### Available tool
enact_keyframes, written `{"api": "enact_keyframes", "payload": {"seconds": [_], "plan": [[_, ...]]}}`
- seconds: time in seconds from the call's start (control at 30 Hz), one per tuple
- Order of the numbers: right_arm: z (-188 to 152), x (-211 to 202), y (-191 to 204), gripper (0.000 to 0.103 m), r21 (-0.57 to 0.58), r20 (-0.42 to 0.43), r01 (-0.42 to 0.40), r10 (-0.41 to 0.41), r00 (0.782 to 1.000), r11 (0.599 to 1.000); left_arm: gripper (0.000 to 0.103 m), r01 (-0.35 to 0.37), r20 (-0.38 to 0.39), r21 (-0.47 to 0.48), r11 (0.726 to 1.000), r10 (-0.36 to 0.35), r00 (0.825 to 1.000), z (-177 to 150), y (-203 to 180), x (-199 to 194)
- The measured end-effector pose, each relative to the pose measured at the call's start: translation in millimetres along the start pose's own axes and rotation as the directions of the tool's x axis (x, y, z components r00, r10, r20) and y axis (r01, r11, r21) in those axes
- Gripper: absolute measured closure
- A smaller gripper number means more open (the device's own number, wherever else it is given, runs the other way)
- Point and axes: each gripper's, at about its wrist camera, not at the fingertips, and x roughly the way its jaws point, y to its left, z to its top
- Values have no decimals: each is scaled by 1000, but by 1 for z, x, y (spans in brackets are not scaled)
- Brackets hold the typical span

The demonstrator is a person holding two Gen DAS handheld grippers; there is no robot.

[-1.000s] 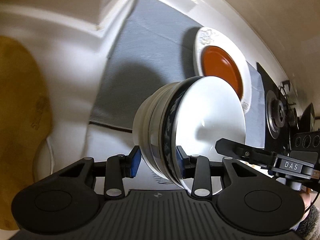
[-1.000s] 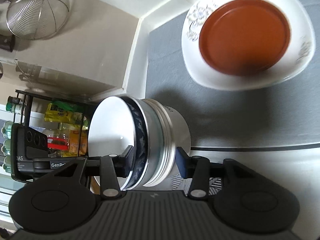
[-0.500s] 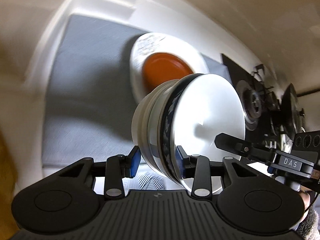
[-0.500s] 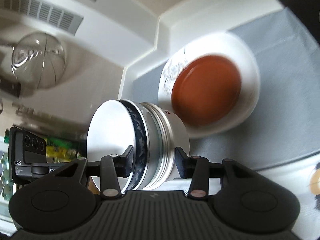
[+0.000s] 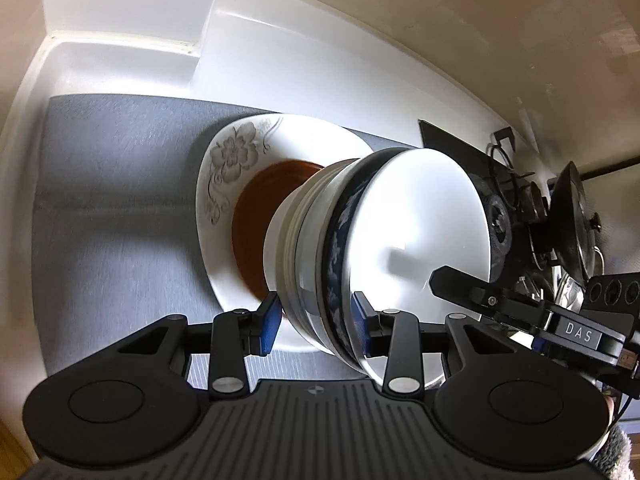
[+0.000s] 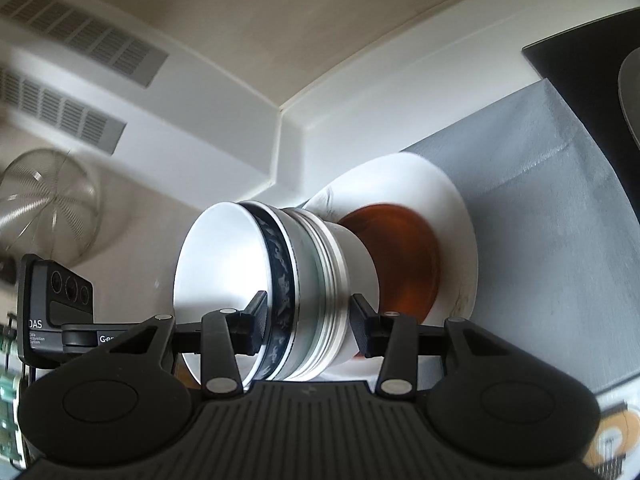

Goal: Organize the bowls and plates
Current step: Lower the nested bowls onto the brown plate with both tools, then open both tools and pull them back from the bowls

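Observation:
A stack of nested bowls [image 5: 360, 256], white with a blue patterned one, is held between both grippers. My left gripper [image 5: 314, 320] is shut on the stack's rim from one side. My right gripper [image 6: 308, 320] is shut on the stack [image 6: 288, 292] from the opposite side. The stack's base is just over a brown plate [image 5: 260, 220] that lies on a white floral plate [image 5: 236, 160] on the grey mat [image 5: 120, 200]. I cannot tell whether the stack touches the brown plate [image 6: 404, 256].
The mat lies in a white counter corner [image 5: 120, 52]. A black stove with pots [image 5: 560, 216] stands to the right. In the right wrist view a wire strainer [image 6: 44, 208] hangs on the wall under vent grilles [image 6: 80, 48].
Both grippers have carried the bowl stack toward the plates. The stack went from beside the mat's near edge to directly over the brown plate.

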Motion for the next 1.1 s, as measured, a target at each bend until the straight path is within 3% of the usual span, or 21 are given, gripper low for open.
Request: {"api": "enact_keyframes", "payload": {"seconds": [0.17,0.37,0.63,0.8,0.9,1.1], "plan": [[12,27,-10,56,-2,-9,21,-21,1000,1000,63,-36,-2,-5,999,36,999,23,1,21],[18,46,-24,56,19,-10,63,-63,998,998,63,-25,-51,-52,998,22,998,39,11,53],[15,47,-34,55,12,1,62,-62,998,998,62,-10,-13,-13,1000,10,1000,42,8,58],[13,47,-33,55,-2,-12,73,-73,997,997,61,-72,45,56,996,69,997,37,-4,53],[8,47,-26,55,-32,-24,93,-94,995,995,61,-97,36,82,992,94,995,32,-7,50],[7,46,-26,55,-34,-17,83,-84,996,996,60,-67,34,23,998,66,997,27,4,50]]}}
